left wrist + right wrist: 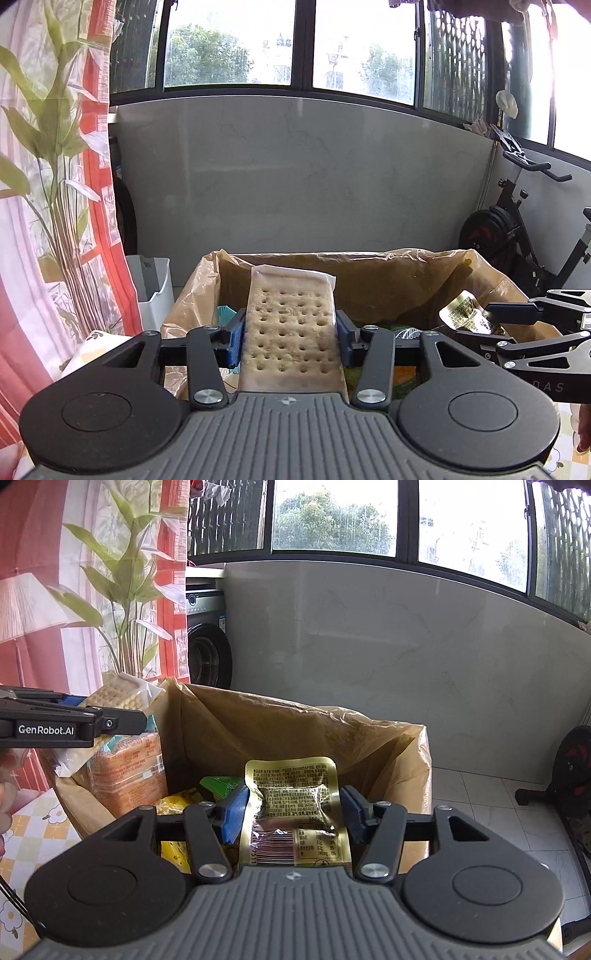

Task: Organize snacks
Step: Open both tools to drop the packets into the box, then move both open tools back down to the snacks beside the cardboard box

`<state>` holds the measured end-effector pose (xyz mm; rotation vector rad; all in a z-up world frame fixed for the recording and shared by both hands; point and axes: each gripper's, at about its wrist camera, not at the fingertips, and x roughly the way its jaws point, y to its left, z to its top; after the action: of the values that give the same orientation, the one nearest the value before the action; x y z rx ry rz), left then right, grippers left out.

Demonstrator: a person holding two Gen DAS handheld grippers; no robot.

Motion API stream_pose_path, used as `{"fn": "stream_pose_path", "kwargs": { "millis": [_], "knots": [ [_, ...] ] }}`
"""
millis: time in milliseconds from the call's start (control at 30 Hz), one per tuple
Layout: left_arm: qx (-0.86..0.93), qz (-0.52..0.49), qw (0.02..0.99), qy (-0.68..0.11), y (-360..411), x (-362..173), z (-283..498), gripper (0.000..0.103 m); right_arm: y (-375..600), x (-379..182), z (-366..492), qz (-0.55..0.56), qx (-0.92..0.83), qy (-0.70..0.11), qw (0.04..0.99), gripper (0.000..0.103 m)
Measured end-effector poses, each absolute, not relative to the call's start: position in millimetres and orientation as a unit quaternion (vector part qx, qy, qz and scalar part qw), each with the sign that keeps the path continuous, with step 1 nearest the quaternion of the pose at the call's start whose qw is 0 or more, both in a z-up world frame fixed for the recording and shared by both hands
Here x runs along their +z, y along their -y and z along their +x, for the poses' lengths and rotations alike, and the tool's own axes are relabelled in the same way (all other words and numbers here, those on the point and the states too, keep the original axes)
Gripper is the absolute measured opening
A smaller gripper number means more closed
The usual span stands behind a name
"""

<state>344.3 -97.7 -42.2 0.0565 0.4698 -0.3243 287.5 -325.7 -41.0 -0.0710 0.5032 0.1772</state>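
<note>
I carry two grippers, one in each hand, and each holds one snack. My left gripper [291, 332] has its jaws clenched on the two long edges of a pale, rectangular cracker in a clear plastic wrapper [291, 332], dotted with rows of small holes. Its long axis runs straight away from me along the fingers, far end tilted up; its near end is hidden behind the gripper body.

My right gripper [293, 812] has its jaws clenched on the sides of a flat gold foil pouch with black print and a barcode [291, 805]. Its long axis also points forward; the barcode end is nearest me and partly cut off by the gripper body. The print is too small to read.

Both snacks hang over one cardboard box lined with a tan plastic bag [295, 731], which stands on a worktop covered in a yellow chequered cloth with flowers [33, 834]. Inside the box I count one orange biscuit packet [129, 771] standing at the left wall, one green packet [221, 786] and one yellow packet [173, 849]; the last two are mostly hidden behind my fingers.

Beyond the box stand one white bin [155, 288], one washing machine [208, 646] and one black exercise bike [517, 236], cut off at the frame edge.
</note>
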Motion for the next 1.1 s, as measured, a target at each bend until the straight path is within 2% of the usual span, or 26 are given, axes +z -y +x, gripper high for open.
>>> {"fn": "stream_pose_path", "kwargs": {
  "millis": [67, 100, 133, 267, 400, 467, 667, 1100],
  "knots": [
    [-0.159, 0.022, 0.96, -0.228, 95, -42, 344, 0.065, 325, -42, 287, -0.04, 0.086, -0.246, 0.965, 0.059],
    [-0.156, 0.018, 0.961, -0.227, 94, -42, 344, 0.068, 325, -42, 286, -0.042, 0.082, -0.244, 0.965, 0.064],
    [-0.153, 0.017, 0.962, -0.227, 92, -41, 344, 0.069, 325, -42, 285, -0.041, 0.078, -0.243, 0.966, 0.068],
    [-0.15, 0.017, 0.963, -0.225, 84, -35, 338, 0.073, 329, -39, 279, -0.028, 0.075, -0.239, 0.968, 0.069],
    [-0.154, 0.01, 0.963, -0.219, 74, -27, 324, 0.076, 330, -33, 263, -0.018, 0.078, -0.215, 0.973, 0.083],
    [-0.153, 0.012, 0.966, -0.207, 67, -22, 314, 0.082, 329, -32, 253, -0.016, 0.079, -0.207, 0.975, 0.083],
    [-0.161, 0.005, 0.969, -0.188, 43, -10, 283, 0.087, 320, -26, 223, -0.001, 0.087, -0.189, 0.978, 0.088],
    [-0.133, 0.004, 0.968, -0.212, -3, -39, 233, 0.088, 294, -46, 173, -0.014, 0.102, -0.19, 0.976, 0.088]
  ]
}}
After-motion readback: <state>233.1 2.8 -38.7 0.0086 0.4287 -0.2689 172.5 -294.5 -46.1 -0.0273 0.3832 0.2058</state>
